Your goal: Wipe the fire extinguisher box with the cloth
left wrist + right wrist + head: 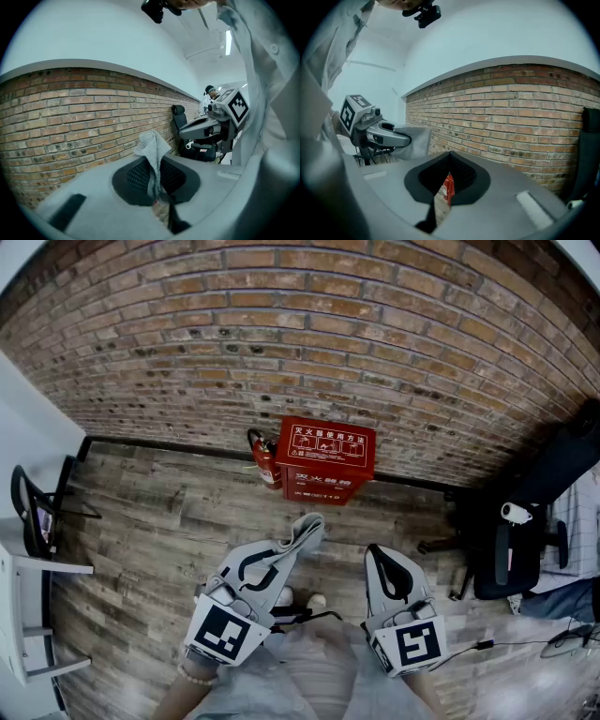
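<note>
The red fire extinguisher box stands on the wooden floor against the brick wall, with a red extinguisher at its left side. My left gripper is held low in front of it, shut on a grey cloth that sticks up past the jaws. In the left gripper view the cloth rises between the black pads. My right gripper hangs beside it, jaws together and holding nothing. Through its narrow slit a sliver of the red box shows.
A black office chair stands at the right, near a cable on the floor. A dark chair and a white desk edge are at the left. The brick wall runs behind the box.
</note>
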`<state>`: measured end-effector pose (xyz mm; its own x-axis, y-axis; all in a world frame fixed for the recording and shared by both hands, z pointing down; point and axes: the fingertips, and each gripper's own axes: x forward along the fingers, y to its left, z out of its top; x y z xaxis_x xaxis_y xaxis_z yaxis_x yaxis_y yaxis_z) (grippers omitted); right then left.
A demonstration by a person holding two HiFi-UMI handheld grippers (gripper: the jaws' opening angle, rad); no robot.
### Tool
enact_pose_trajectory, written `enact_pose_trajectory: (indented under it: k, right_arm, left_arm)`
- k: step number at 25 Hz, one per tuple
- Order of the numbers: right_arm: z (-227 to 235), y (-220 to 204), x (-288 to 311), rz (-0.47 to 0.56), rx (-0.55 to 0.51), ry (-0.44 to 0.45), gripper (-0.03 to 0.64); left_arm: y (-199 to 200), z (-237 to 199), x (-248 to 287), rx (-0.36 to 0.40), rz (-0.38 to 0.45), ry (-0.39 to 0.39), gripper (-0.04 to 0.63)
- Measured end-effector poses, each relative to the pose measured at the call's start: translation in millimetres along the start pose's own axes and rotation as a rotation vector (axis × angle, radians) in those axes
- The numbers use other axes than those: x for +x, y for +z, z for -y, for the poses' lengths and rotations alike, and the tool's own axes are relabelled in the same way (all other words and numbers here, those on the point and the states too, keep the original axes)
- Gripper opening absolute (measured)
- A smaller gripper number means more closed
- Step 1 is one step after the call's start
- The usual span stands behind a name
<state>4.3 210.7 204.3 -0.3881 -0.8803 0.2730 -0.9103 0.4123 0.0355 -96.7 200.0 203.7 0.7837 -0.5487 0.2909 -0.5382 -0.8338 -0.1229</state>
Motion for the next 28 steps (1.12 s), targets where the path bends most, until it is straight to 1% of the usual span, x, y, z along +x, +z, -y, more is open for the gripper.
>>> enact_pose_trajectory:
  k: [18, 24, 28]
  right_arm:
    - [3, -4, -8, -0.003, 0.004, -0.002, 0.000]
    - [7, -8, -16, -0.002, -0.001, 0.016, 0.003]
    - [13, -13, -25, -0.003, -0.027, 0.039, 0.003]
  left_arm:
    - [1, 6, -2, 0.004, -0.002, 0.007, 0.005]
    - [3, 13, 0, -0.003, -0.003, 0.038, 0.005]
    - [8, 20, 2, -0.036, 0.012, 0.083, 0.005]
